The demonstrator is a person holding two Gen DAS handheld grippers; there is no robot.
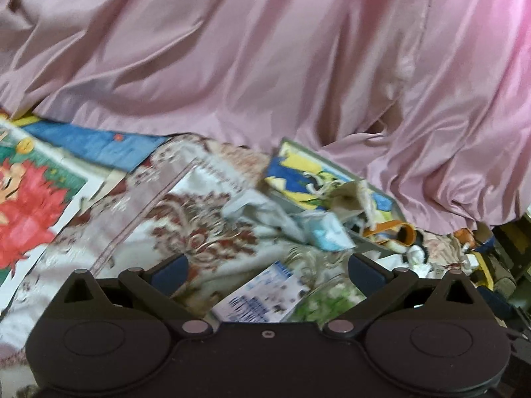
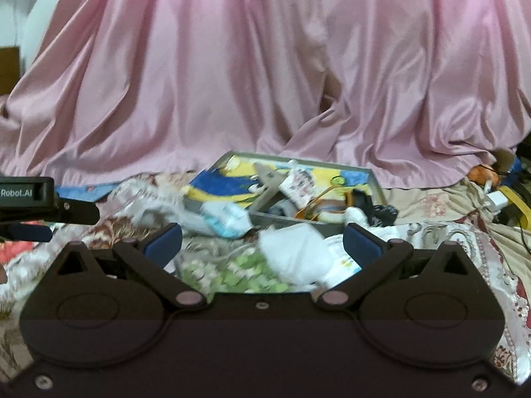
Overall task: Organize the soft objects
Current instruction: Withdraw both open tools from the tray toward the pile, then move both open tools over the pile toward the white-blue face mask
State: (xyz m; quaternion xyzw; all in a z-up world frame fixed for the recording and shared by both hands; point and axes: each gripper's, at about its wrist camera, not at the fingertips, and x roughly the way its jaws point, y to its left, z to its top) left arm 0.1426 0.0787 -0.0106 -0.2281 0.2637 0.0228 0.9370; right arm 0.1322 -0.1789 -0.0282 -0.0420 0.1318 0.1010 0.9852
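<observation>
Soft items lie on a floral bedspread [image 1: 186,219]. A light blue and white packet [image 1: 327,232] lies by a shallow grey tray [image 1: 288,147] with a cartoon picture inside; it also shows in the right wrist view [image 2: 225,219], next to the tray [image 2: 376,182]. A white soft bundle [image 2: 298,252] and a green patterned cloth [image 2: 239,272] lie between my right gripper's fingers. My right gripper [image 2: 262,242] is open above them. My left gripper [image 1: 268,268] is open over a printed paper packet [image 1: 262,295] and the green cloth [image 1: 328,298]. It also shows at the left edge of the right wrist view [image 2: 33,212].
A pink satin sheet [image 1: 265,49] hangs behind the bed, also in the right wrist view [image 2: 265,66]. A red-flower picture [image 1: 26,199] and a blue cloth [image 1: 96,142] lie at left. The tray holds an orange strap [image 2: 332,199], a tag and small items. Clutter sits at the far right [image 2: 497,199].
</observation>
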